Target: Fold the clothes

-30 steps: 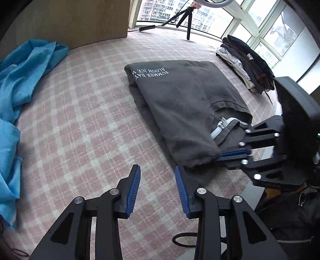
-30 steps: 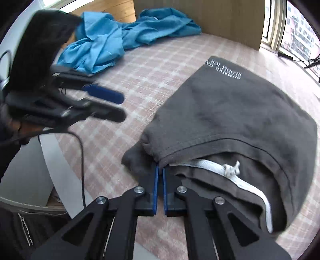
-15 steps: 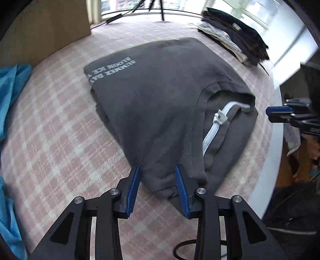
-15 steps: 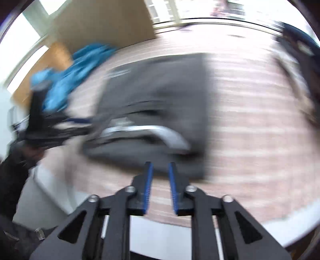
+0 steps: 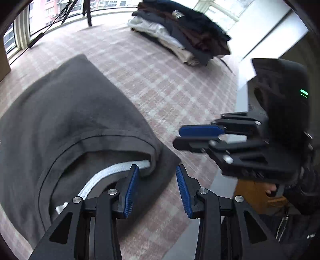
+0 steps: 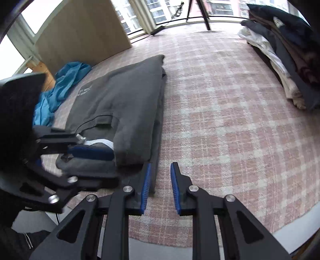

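A dark grey folded garment (image 5: 72, 124) with a white drawstring (image 5: 112, 172) lies on the pink checked cloth; the right wrist view shows it (image 6: 128, 108) at left with white lettering. My left gripper (image 5: 157, 190) is open, its jaws straddling the garment's near right corner. My right gripper (image 6: 159, 188) is open too, just off that same corner over bare cloth, with nothing between its fingers. Each gripper appears in the other's view: the right gripper (image 5: 200, 136) at right, the left gripper (image 6: 88, 152) at left against the garment's edge.
A stack of folded dark and white clothes (image 5: 180, 34) sits at the far right (image 6: 284, 52). Crumpled blue fabric (image 6: 60, 92) lies beyond the garment by a wooden panel (image 6: 84, 34). A tripod leg (image 6: 200, 12) stands by the windows. The table edge (image 6: 290, 230) runs close in front.
My right gripper let go of the garment's near edge, opened and swung to its right corner. My left gripper moved rightward along the near edge to that same corner.
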Demonstrator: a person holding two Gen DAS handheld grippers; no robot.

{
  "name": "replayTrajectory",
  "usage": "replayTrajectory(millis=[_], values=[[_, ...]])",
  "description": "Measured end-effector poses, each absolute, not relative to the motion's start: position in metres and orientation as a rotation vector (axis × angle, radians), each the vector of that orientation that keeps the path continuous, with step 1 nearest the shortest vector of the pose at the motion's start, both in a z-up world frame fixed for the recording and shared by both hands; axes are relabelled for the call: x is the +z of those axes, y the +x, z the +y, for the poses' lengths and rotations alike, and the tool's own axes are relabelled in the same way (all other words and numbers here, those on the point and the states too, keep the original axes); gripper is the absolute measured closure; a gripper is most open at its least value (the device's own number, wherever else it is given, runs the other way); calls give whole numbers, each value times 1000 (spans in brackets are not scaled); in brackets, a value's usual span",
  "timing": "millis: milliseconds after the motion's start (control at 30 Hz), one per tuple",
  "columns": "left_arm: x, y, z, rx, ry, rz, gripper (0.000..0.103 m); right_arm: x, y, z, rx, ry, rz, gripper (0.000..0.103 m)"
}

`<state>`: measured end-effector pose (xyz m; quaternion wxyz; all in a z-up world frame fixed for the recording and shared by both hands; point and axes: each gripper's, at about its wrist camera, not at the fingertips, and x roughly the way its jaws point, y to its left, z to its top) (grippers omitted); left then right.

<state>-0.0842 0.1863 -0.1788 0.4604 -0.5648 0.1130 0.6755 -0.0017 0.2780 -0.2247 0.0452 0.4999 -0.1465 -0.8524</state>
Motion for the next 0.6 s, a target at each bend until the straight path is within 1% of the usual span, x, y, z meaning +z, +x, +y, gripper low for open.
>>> replayTrajectory(millis=[33, 67, 133, 167, 267, 300, 400, 500, 567, 600], values=[[-180, -86, 186, 1666, -1394, 263, 70, -226, -4, 276, -2605, 1524, -404, 83], [-182, -88, 186, 1670, -1396, 248, 73, -228, -5, 275, -2604, 1530, -375, 83], [-185, -92, 185, 1660, -1403, 211, 99, -233, -8, 281, -2588, 1547, -403, 83], [-187, -94, 186, 1636, -1412, 176, 101, -233, -9, 284, -2581, 1543, -423, 83], [-184, -99, 180, 1581, -1398, 35, 100, -224, -8, 292, -2605, 1516, -418, 83], [-186, -99, 178, 1581, -1406, 18, 99, -220, -8, 295, -2619, 1504, -405, 83], [-195, -98, 173, 1586, -1438, -14, 101, -203, -14, 295, -2676, 1442, -347, 83], [-203, -98, 168, 1591, -1470, -47, 98, -196, -34, 282, -2650, 1361, -325, 83], [-209, -97, 165, 1594, -1492, -68, 93, -200, -49, 268, -2602, 1334, -311, 83], [-203, -93, 157, 1600, -1491, -54, 88, -205, -58, 263, -2571, 1342, -305, 83]])
